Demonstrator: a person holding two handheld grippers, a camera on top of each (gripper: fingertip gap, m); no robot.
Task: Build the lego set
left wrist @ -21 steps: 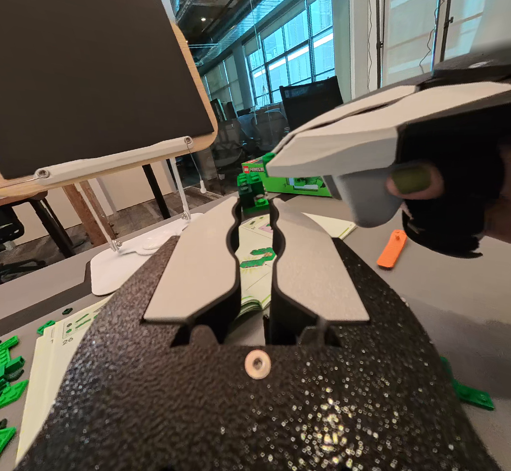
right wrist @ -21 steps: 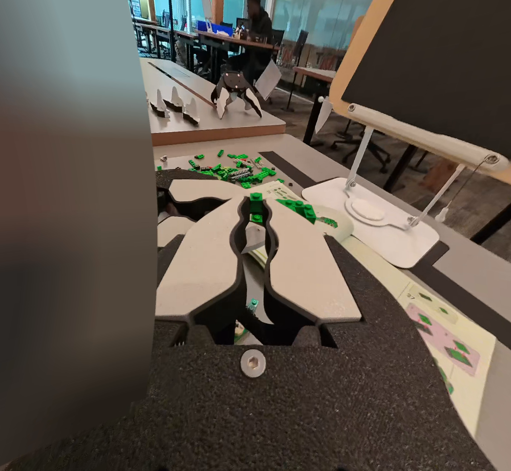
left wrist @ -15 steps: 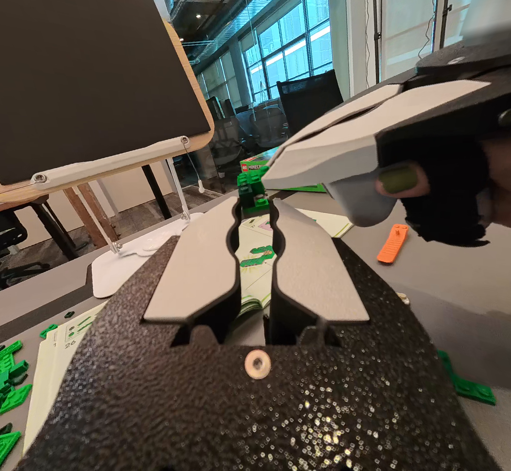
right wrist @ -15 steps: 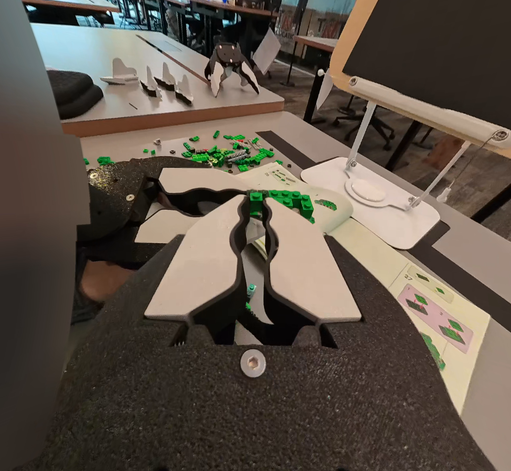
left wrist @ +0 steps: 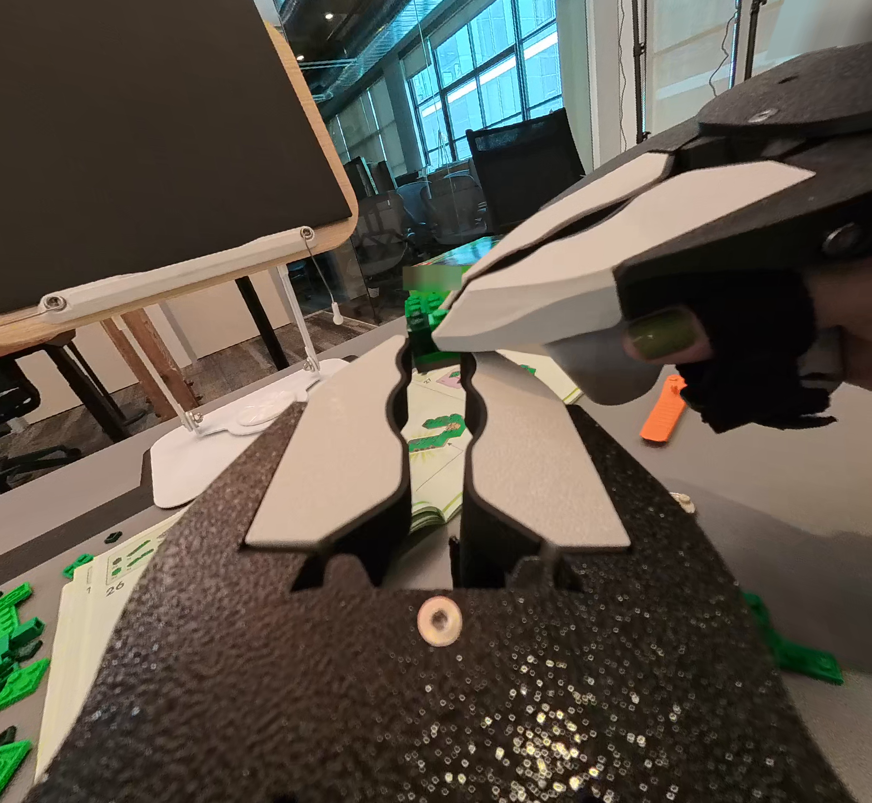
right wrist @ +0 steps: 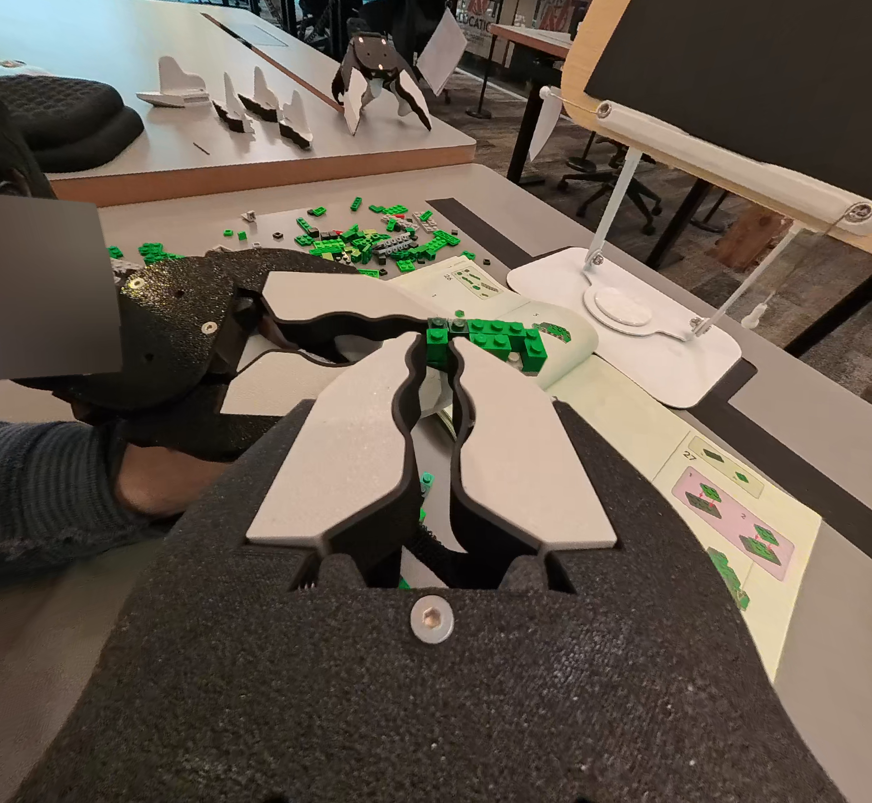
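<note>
A green lego assembly point(right wrist: 500, 337) hangs above the open instruction booklet point(right wrist: 613, 426). My left gripper point(left wrist: 434, 348) is shut on it; the green bricks point(left wrist: 420, 327) show between its tips. In the right wrist view its fingers point(right wrist: 330, 296) come in from the left to the assembly's near end. My right gripper point(right wrist: 435, 344) is shut on a green brick point(right wrist: 436, 348) that touches that same end. In the left wrist view the right gripper point(left wrist: 453, 322) comes in from the right, tip down over the bricks, held by a gloved hand point(left wrist: 755, 346).
A pile of loose green and grey pieces point(right wrist: 377, 242) lies behind the booklet. A white stand base point(right wrist: 627, 322) carries a tilted dark board point(left wrist: 141, 119). An orange brick separator point(left wrist: 660, 412) and a green plate point(left wrist: 802, 667) lie at the right. More green pieces point(left wrist: 19, 639) lie at the left. Left and right tips are no more than a few centimetres apart.
The right gripper has brought its green brick up against the end of the assembly held by the left gripper and has tilted lower. Both stay shut.
</note>
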